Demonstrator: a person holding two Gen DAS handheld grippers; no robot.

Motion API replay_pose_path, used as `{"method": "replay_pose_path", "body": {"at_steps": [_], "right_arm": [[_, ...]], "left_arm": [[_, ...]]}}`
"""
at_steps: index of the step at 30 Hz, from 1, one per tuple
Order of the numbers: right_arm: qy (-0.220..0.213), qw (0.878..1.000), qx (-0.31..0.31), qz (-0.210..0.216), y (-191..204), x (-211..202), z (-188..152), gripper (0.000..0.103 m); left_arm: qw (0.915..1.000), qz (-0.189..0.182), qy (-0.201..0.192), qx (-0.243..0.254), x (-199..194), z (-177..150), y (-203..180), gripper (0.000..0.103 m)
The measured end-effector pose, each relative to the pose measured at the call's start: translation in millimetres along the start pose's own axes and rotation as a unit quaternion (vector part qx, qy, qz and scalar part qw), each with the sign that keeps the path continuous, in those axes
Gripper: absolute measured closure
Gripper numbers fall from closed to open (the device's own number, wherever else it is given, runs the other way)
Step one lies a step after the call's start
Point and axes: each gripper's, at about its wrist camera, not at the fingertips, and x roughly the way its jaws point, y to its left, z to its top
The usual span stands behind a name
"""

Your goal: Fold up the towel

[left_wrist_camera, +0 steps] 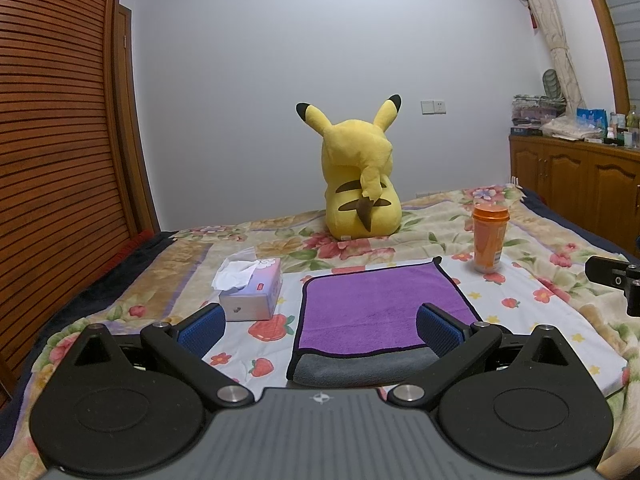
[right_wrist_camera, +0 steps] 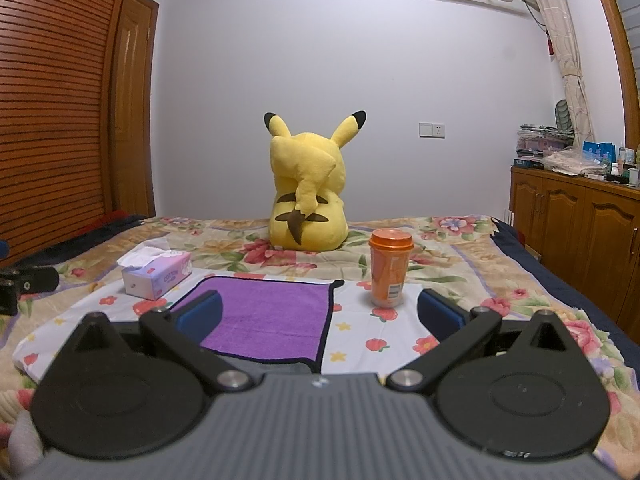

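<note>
While both tools hung just above the bed, the left gripper (left_wrist_camera: 320, 328) had its blue-padded fingers (left_wrist_camera: 202, 330) spread wide with nothing between them, and the right gripper (right_wrist_camera: 320, 314) stood equally wide apart and empty. From the left wrist view, the left gripper's jaws framed the near part of the towel (left_wrist_camera: 376, 308); from the right wrist view, the right gripper sat off toward the towel's right edge, its left finger over the purple cloth (right_wrist_camera: 272, 314) and its right finger over bare sheet.

The towel lay flat on a white fruit-printed sheet (left_wrist_camera: 560, 320) spread over a floral blanket (left_wrist_camera: 432, 220). Its top face was bright purple, bound all round with a thin black hem. It was already doubled over: a grey underside (left_wrist_camera: 360, 368) showed as a band along the near edge, where the purple layer stopped short. The far right corner (left_wrist_camera: 438, 260) stuck up slightly in a small black point. The surface looked smooth, with a faint crease line running across it.

Just beside the towel on its left stood a tissue box (left_wrist_camera: 250, 292) with a white tissue sticking out. Near its far right corner, apart from it, an orange lidded cup (left_wrist_camera: 490, 238) stood upright. Farther back sat a yellow plush toy (left_wrist_camera: 360, 184), facing the wall. A wooden cabinet (right_wrist_camera: 576, 232) stood at the right.
</note>
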Motion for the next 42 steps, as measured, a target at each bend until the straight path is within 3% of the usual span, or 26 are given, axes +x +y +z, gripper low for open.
{"method": "replay_pose_path", "body": {"at_steps": [42], "right_arm": [[0.000,1.000,0.002,-0.002,0.7,1.5,-3.5,0.000]], "left_arm": [[1.0000,0.001,0.000,0.002,-0.1,0.0,-0.2,0.000]]}}
